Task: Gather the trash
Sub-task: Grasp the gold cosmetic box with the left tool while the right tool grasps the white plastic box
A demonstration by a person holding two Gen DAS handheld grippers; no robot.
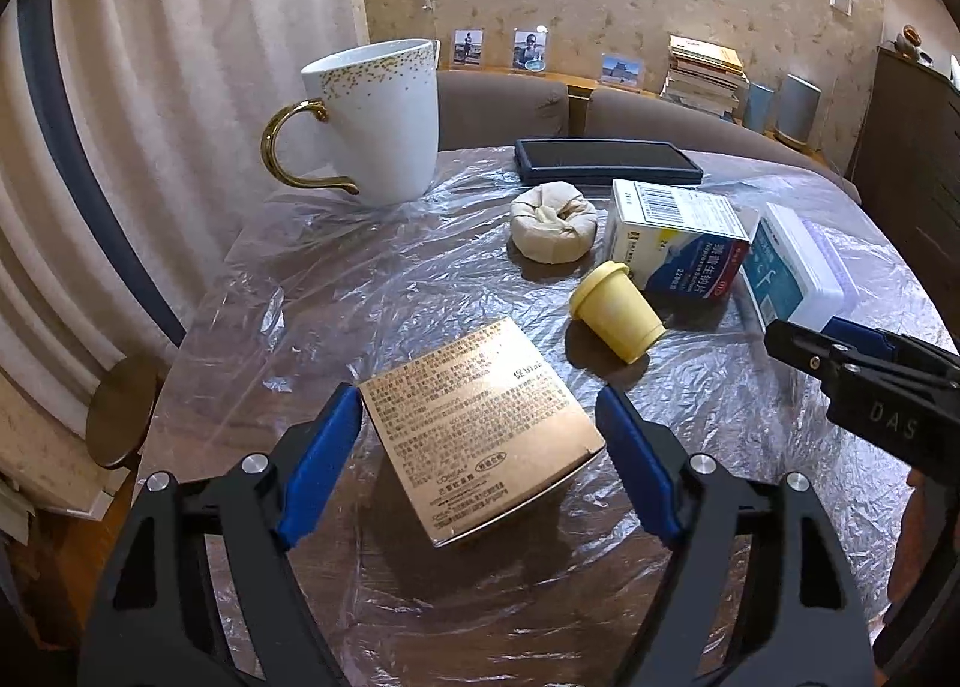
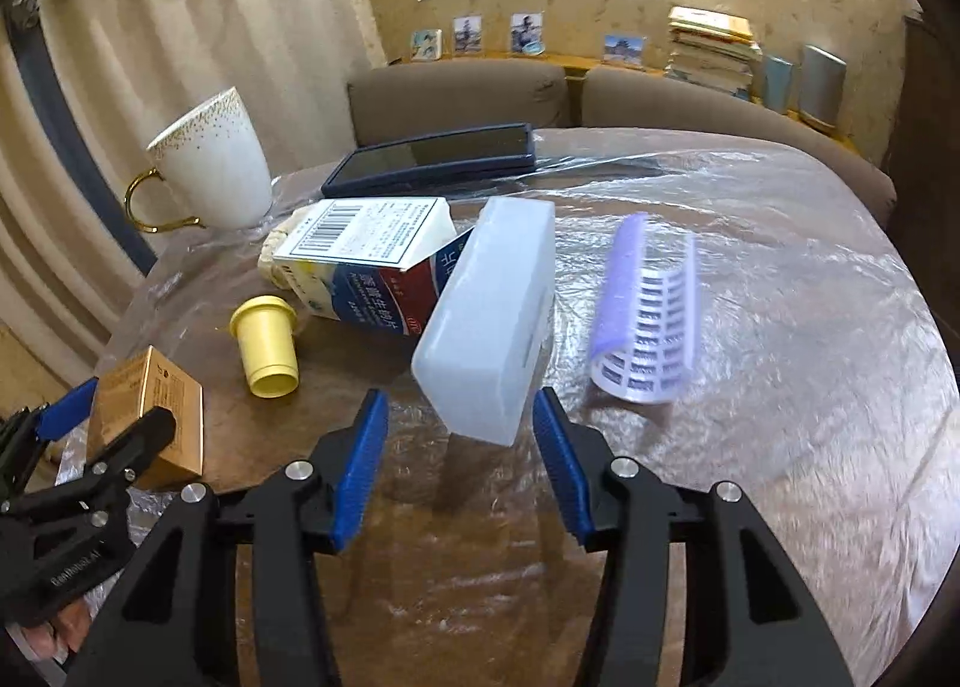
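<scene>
Blue-padded jaws of the left gripper [image 1: 480, 465] stand either side of a gold cosmetics carton [image 1: 480, 435] on the plastic-covered table [image 1: 336, 291], pads at or just off its edges; contact I cannot tell. The right gripper [image 2: 459, 468] stands narrower, its pads flanking the near end of a tilted translucent white plastic box [image 2: 489, 315] without clearly pressing it. That box leans against a medicine carton [image 2: 366, 261], beside a fallen yellow cap [image 2: 267, 351].

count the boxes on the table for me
3. A gold box lies between the left gripper's fingers, a red and blue medicine box sits mid-table, and a white plastic box leans against it. Others may be hidden.
</scene>
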